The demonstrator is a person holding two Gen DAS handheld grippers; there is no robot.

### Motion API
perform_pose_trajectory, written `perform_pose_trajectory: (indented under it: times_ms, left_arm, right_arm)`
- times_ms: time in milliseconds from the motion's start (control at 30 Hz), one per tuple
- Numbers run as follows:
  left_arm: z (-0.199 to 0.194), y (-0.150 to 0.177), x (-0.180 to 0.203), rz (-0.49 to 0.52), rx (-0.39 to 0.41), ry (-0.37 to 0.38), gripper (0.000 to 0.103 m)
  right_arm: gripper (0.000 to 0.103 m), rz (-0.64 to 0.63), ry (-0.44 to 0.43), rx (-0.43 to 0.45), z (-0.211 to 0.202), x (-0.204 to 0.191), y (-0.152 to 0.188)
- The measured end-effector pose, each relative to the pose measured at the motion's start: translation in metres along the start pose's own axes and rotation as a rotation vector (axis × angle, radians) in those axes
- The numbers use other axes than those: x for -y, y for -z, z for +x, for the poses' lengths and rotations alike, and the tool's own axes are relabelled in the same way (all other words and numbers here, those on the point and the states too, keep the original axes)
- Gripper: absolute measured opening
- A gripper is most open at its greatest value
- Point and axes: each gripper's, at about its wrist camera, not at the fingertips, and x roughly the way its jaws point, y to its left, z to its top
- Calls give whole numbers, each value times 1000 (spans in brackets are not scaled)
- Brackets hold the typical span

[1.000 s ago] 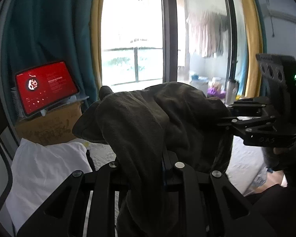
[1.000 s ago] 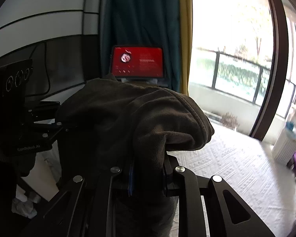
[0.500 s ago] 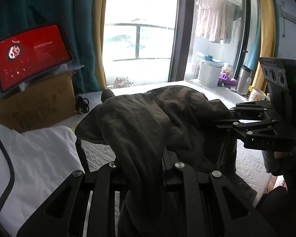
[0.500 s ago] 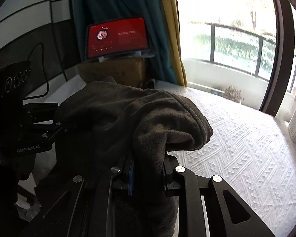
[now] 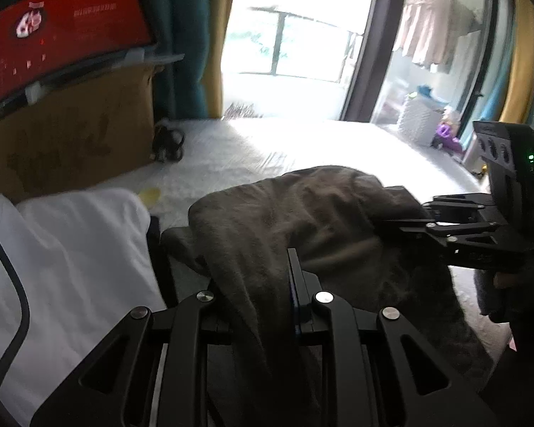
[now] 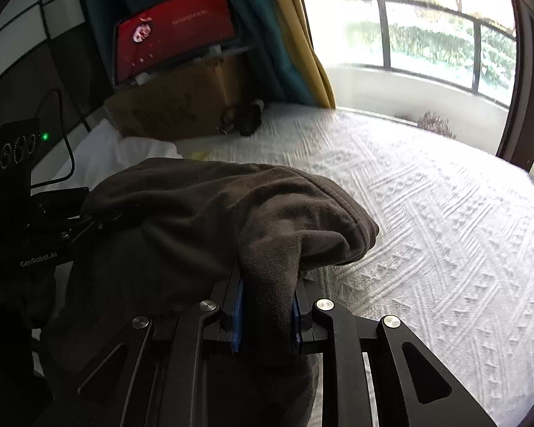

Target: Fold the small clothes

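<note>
Sunlit white textured bedspread [image 6: 427,220] stretches toward a balcony window [image 6: 427,35], a red-screened tablet [image 6: 174,42] propped on a cardboard box [image 6: 181,103]. Above it, the left gripper [image 5: 263,302] and right gripper [image 6: 267,313] each pinch a dark grey-brown fleece garment [image 6: 213,213].

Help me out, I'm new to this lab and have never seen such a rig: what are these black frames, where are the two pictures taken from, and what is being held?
No robot here: a person carries two handheld grippers, each with a camera looking along its fingers. One picture is from the left gripper, the other from the right gripper; each also shows its partner from the side. Both are shut on one dark brown garment, slung between them above a bed with a white textured cover. A white pillow, a cardboard box and a red-screened tablet sit behind.
</note>
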Motion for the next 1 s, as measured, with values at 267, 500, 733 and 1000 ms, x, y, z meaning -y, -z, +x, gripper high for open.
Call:
perform_pose_trajectory:
  times_ms: [267,500,733,1000]
  left_arm:
    - [23,5,-21,-94,-121,-56,28]
    - [18,8,-25,-111,-122,-116,33]
    - [20,8,-30,-133,-131,-162,33]
    - [3,-2,-34,-148,-97,-190,33]
  right_arm:
    - [24,62,-27,-52,24,24,8]
    - [30,83,-13,-65,21,34,13]
    - [39,120,32,-63,11,50,21]
    - [42,148,94,-41,-6,54,27]
